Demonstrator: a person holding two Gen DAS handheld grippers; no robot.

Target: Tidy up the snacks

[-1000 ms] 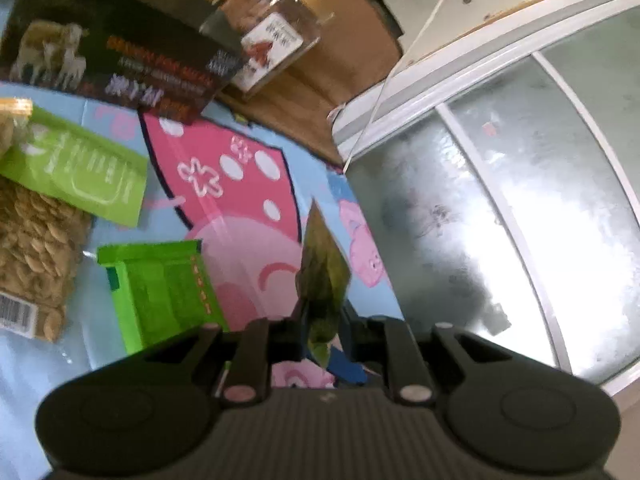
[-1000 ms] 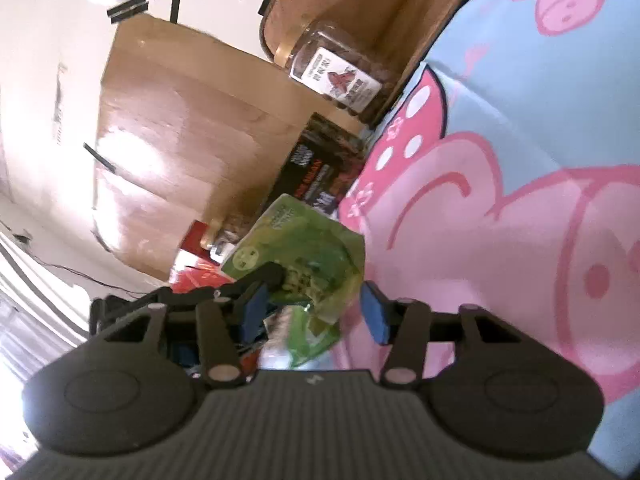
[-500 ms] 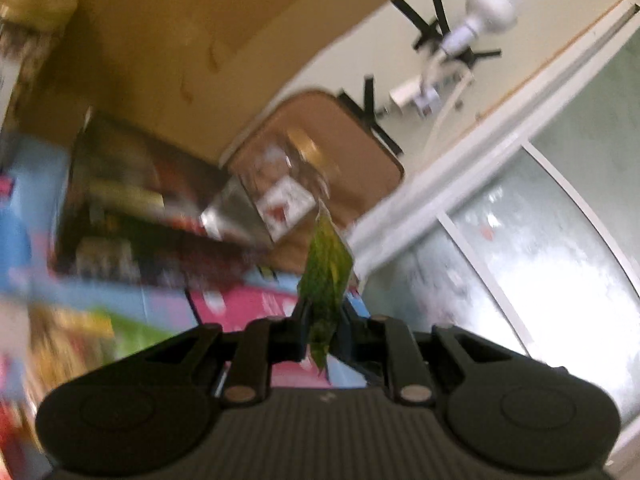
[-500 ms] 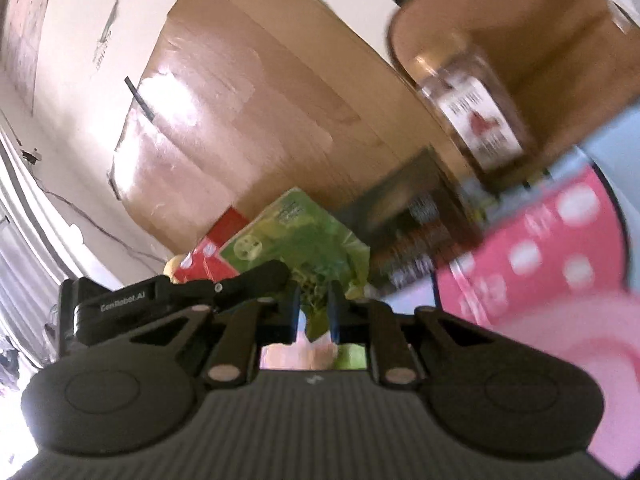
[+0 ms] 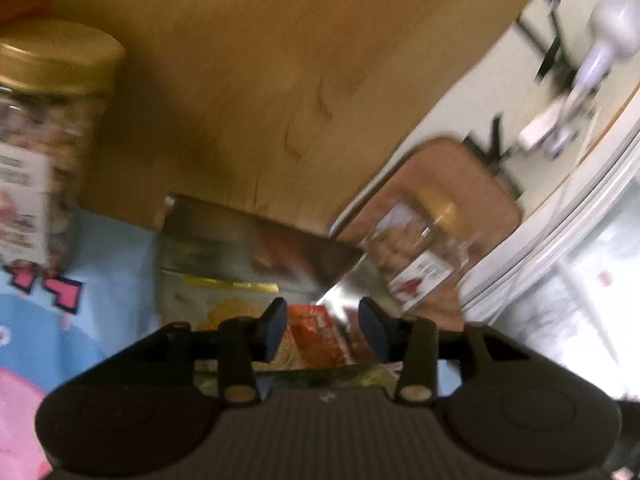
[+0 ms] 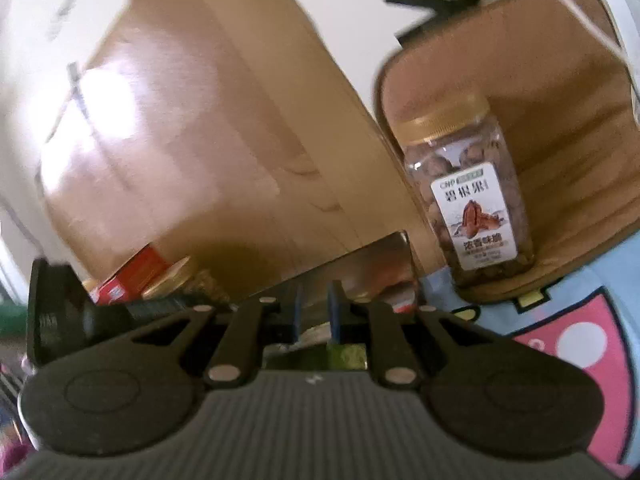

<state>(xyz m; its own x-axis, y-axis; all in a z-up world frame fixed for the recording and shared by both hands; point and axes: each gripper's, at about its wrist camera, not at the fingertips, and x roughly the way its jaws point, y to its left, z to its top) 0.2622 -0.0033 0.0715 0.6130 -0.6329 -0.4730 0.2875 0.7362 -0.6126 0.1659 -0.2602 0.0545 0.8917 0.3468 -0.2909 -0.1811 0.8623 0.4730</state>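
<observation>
My left gripper [image 5: 324, 330] hangs over an open dark snack box [image 5: 224, 240] with a silvery flap; its jaws are opening and nothing is between the blue pads. A red packet [image 5: 316, 336] lies in the box beyond them. A green snack packet [image 5: 368, 378] shows just under the fingers, blurred. My right gripper [image 6: 315, 316] hovers at the same box's silvery flap [image 6: 360, 264]. Its jaws are opening with a narrow gap, and the green packet [image 6: 346, 356] sits below the pads, not pressed by them.
A pecan jar [image 6: 468, 200] with a gold lid stands on a brown pad [image 6: 560, 128] at the right. A second gold-lidded jar [image 5: 48, 120] is at the left. A tall cardboard box [image 6: 200, 140] rises behind. A cartoon-pig cloth [image 6: 580, 340] covers the table.
Both grippers rose and swung from the cloth toward the dark box. The left let go of the green packet it pinched; the right closed on the packet, then eased off as it sank below the pads.
</observation>
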